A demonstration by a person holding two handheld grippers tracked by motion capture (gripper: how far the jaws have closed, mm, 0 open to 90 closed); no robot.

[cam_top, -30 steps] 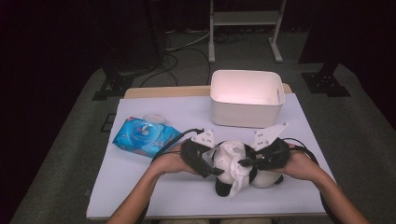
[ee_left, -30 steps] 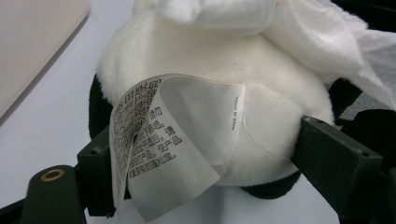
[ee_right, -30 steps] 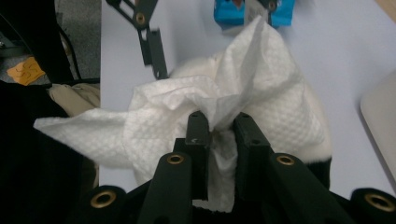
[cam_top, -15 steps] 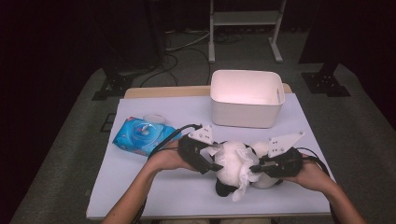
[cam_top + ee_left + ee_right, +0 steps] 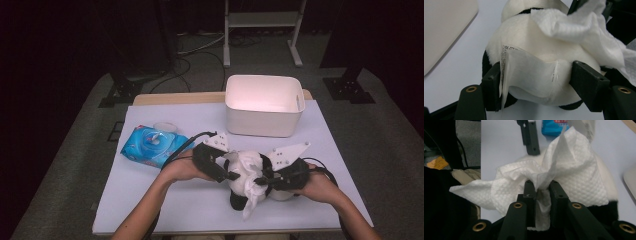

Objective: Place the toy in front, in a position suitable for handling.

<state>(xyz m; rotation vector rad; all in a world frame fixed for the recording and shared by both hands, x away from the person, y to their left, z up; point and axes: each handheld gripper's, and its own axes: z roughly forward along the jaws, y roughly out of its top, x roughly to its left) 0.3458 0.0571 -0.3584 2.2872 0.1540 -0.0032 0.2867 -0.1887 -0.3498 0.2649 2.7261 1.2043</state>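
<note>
A black-and-white plush panda (image 5: 238, 186) lies on the white table near the front. My left gripper (image 5: 231, 175) comes at it from the left. Its jaws have just been closing and its pads (image 5: 587, 82) now press both sides of the plush body (image 5: 541, 50), across its sewn-in label (image 5: 529, 72). My right gripper (image 5: 260, 181) is at the toy's right, shut on a crumpled white wipe (image 5: 574, 177) that drapes over the panda (image 5: 607, 182). A corner of the wipe (image 5: 250, 202) hangs down the front. The wipe (image 5: 579, 27) also covers the toy's far side.
A white plastic bin (image 5: 260, 122) stands at the back right of the table. A blue pack of wet wipes (image 5: 150, 145) lies at the left, its lid flap open. The table's front edge is just below the person's forearms.
The left jaws have closed in on the panda. The right gripper has shifted slightly down and toward the front with the wipe, whose corner now hangs lower over the toy.
</note>
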